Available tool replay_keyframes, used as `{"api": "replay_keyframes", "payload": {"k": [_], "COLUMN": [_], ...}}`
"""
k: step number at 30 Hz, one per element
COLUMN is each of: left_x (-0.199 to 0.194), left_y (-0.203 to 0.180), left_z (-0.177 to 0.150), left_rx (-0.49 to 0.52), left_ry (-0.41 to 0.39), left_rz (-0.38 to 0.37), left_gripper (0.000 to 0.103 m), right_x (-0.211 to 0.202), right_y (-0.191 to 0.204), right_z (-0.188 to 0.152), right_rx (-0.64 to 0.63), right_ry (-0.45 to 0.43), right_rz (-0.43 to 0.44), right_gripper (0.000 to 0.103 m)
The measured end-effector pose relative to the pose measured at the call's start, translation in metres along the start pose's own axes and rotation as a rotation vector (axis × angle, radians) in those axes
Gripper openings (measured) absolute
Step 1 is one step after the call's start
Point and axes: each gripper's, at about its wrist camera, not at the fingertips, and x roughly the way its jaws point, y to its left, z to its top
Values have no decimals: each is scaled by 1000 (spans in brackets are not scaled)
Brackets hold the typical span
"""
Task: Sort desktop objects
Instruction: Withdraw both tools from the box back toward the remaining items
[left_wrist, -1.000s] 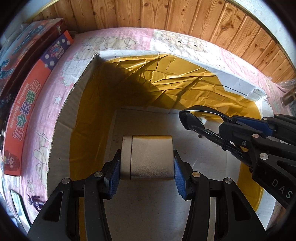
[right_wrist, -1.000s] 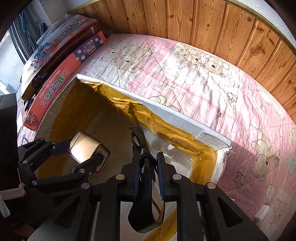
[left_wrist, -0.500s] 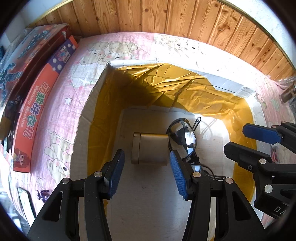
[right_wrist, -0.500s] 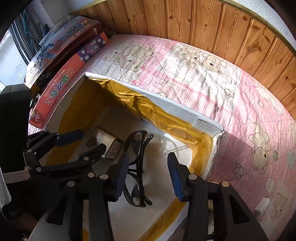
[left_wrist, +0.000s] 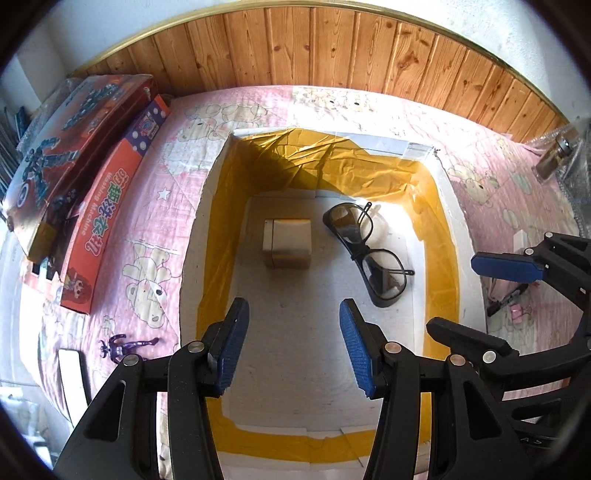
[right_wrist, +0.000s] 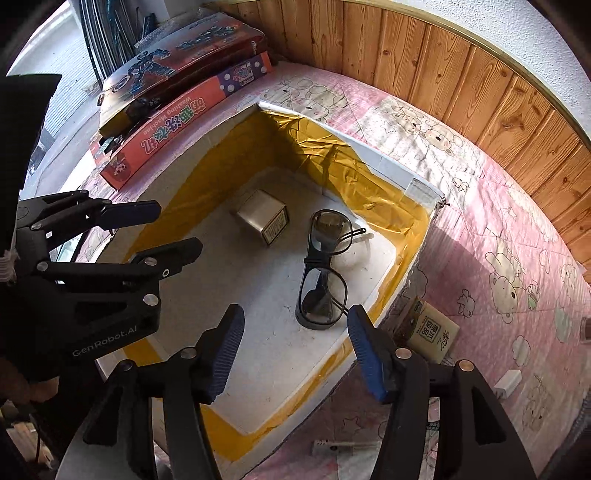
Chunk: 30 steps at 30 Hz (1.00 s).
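Above the foam box (left_wrist: 448, 206), our left tongs (left_wrist: 291, 347) and right tongs (right_wrist: 295, 350) gape empty, the right having just been opening; glasses (right_wrist: 323, 269) lie below.

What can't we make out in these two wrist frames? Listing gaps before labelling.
- Label print on the small gold metal tin: right wrist view, too small to read.
- Folded temples of the black-framed glasses: left wrist view, partly behind the lenses.
- Near wall of the white foam box with yellow tape: hidden by the left tongs.
- Beige carton beside the box: right wrist view, partly behind the right tongs.
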Motion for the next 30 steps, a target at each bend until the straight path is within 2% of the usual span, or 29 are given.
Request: {"api": "replay_keyframes", "payload": {"k": [7,17,22,26,30], "left_x": [-27,-53,-70,-86,-94], "left_y": [-9,-21,-28,-35,-47], "left_z": [-24,-53,-66,-81,-101], "left_rx": [15,35,66,96,139], "left_ry": [-15,-29,-73,-139,-178], "left_rz": [-18,-37,-7,40,67], "left_gripper": [54,54,54,54,54], "right_x": [-16,-28,-37,-47,-57], "right_y": [20,38,45,49,46], "right_z": [-28,-54,-68,-82,-100], "right_rx": [-86,-134,-157,-163,-147], "right_ry": [-11,-41,-76,-121,-175], "right_rz": [-36,-45,-47,-43,-16], "right_gripper": [65,67,68,68,72]}}
